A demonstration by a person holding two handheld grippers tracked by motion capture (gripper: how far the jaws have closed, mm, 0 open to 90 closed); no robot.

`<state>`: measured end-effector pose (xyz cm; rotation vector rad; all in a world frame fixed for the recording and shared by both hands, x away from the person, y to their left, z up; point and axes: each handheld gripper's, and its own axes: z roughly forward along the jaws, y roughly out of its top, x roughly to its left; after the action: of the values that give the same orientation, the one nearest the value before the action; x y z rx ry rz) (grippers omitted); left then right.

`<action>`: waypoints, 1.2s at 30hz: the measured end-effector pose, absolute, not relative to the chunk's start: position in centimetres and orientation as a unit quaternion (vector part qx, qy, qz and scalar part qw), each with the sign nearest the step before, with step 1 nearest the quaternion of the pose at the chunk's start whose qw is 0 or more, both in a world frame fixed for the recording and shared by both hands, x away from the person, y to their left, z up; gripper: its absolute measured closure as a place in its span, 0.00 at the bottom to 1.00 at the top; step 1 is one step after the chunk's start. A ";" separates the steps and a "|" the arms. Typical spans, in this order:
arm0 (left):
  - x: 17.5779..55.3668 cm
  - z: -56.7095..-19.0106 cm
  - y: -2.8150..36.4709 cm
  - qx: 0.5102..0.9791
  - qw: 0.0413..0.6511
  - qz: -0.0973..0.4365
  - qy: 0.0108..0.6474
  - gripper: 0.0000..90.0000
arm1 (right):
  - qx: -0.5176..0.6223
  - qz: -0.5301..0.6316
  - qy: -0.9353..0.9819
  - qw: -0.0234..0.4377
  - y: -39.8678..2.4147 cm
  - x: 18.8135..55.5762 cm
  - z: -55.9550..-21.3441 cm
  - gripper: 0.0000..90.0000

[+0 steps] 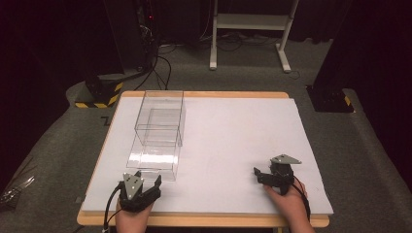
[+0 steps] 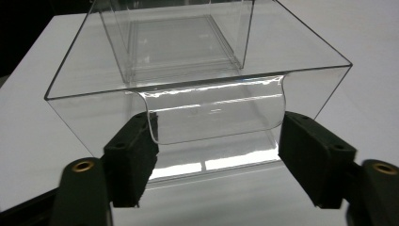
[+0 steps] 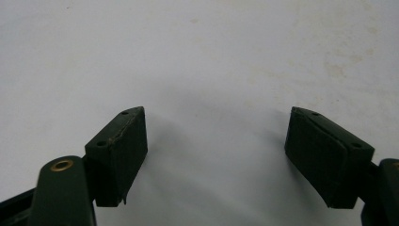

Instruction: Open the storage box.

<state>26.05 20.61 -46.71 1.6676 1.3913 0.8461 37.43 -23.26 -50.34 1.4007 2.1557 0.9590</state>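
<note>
A white sheet (image 1: 233,145) covers a wooden bench (image 1: 204,94) that fills the middle of the high view. In the left half of that view stand two clear plastic boxes: a tall box (image 1: 160,116) toward the upper part of the bench, and a lower box (image 1: 154,158) just in front of it, the two overlapping in the picture so that it is hard to tell whether they touch.

The left gripper (image 1: 144,183) sits at the lower left of the high view, held by a hand (image 1: 130,217) at the bench's near edge, its jaws spread wide and pointing at the lower box. In the left gripper view the clear box (image 2: 197,89) has a curved handle-like lip (image 2: 214,115) on its near wall, and the two black jaws stand either side of that lip, apart from each other and not closed on it.

The right gripper (image 1: 265,174) lies at the lower right of the high view, well apart from the boxes, held by the other hand (image 1: 286,196). In the right gripper view its jaws stand wide over the bare white sheet (image 3: 211,56), holding nothing.
</note>
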 end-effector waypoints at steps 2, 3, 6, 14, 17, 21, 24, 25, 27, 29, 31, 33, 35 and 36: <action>26.0 -46.6 20.6 0.656 0.397 0.332 0.550 0.26 | 0.501 0.343 0.770 0.197 -23.3 37.4 -50.3 0.24; 25.9 -46.5 20.7 0.655 0.398 0.332 0.550 0.24 | 0.501 0.343 0.770 0.197 -23.3 37.4 -50.3 0.24; 25.4 -46.0 20.9 0.648 0.407 0.337 0.549 0.23 | 0.501 0.343 0.770 0.196 -23.3 37.4 -50.3 0.24; 25.3 -45.0 21.0 0.647 0.417 0.346 0.537 0.28 | 0.500 0.344 0.770 0.196 -23.3 37.4 -50.3 0.24; 25.4 -44.6 21.1 0.644 0.425 0.346 0.534 0.31 | 0.500 0.344 0.770 0.196 -23.3 37.4 -50.3 0.24; 25.7 -44.2 21.3 0.645 0.437 0.340 0.526 0.36 | 0.501 0.343 0.770 0.197 -23.3 37.4 -50.3 0.24; 26.2 -44.0 21.6 0.648 0.444 0.333 0.521 0.39 | 0.501 0.343 0.770 0.197 -23.3 37.4 -50.3 0.24; 26.3 -43.9 21.7 0.648 0.447 0.332 0.520 0.39 | 0.501 0.343 0.770 0.197 -23.3 37.4 -50.3 0.24; 26.7 -43.7 22.0 0.649 0.450 0.328 0.518 0.41 | 0.500 0.343 0.770 0.197 -23.3 37.4 -50.3 0.24; 27.1 -43.5 22.4 0.652 0.452 0.323 0.516 0.41 | 0.500 0.343 0.770 0.197 -23.3 37.4 -50.3 0.24; 27.6 -43.3 22.9 0.654 0.451 0.321 0.515 0.42 | 0.501 0.343 0.770 0.197 -23.3 37.4 -50.3 0.24; 28.1 -43.1 23.4 0.657 0.452 0.316 0.515 0.42 | 0.501 0.343 0.770 0.197 -23.3 37.4 -50.3 0.24; 28.5 -43.0 23.8 0.660 0.448 0.318 0.513 0.40 | 0.501 0.343 0.770 0.198 -23.3 37.4 -50.3 0.24; 28.7 -42.9 24.1 0.659 0.448 0.321 0.512 0.40 | 0.501 0.343 0.770 0.197 -23.3 37.4 -50.3 0.24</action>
<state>28.69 24.06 -42.91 1.6300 1.2676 0.7944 37.42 -23.25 -50.34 1.4029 2.1550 0.9591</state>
